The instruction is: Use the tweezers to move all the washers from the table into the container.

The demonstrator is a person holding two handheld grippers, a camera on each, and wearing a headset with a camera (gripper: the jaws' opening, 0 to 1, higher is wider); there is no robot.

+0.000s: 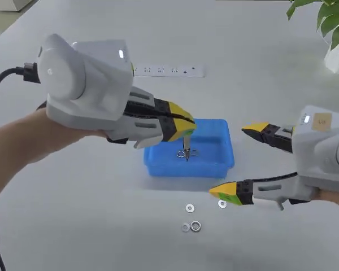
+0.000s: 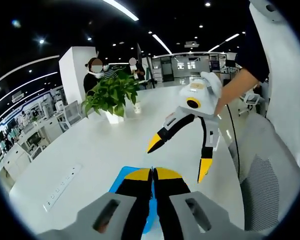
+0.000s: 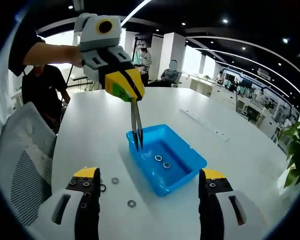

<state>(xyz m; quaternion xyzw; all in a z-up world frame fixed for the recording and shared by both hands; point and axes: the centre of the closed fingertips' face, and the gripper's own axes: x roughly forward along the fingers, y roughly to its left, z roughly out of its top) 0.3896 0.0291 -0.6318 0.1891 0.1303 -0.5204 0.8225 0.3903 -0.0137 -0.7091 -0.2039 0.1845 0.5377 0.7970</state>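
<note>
My left gripper [image 1: 189, 121] is shut on thin metal tweezers [image 1: 186, 148], which point down into the blue container [image 1: 158, 166]. Two washers [image 1: 181, 153] lie on its floor beside the tweezer tips. In the right gripper view the tweezers [image 3: 136, 125] hang from the left gripper [image 3: 132, 95] over the container's [image 3: 190, 172] near-left part; whether their tips hold a washer I cannot tell. Several washers [image 1: 190, 208] lie on the table in front of the container. My right gripper [image 1: 230, 161] stands open beside the container's right end, holding nothing, one jaw near a washer [image 1: 222, 204].
A white power strip [image 1: 168, 71] lies on the table behind the container. A potted plant [image 1: 327, 22] stands at the far right corner. Chairs [image 3: 25, 150] and people [image 3: 45, 85] are beyond the table edge in the right gripper view.
</note>
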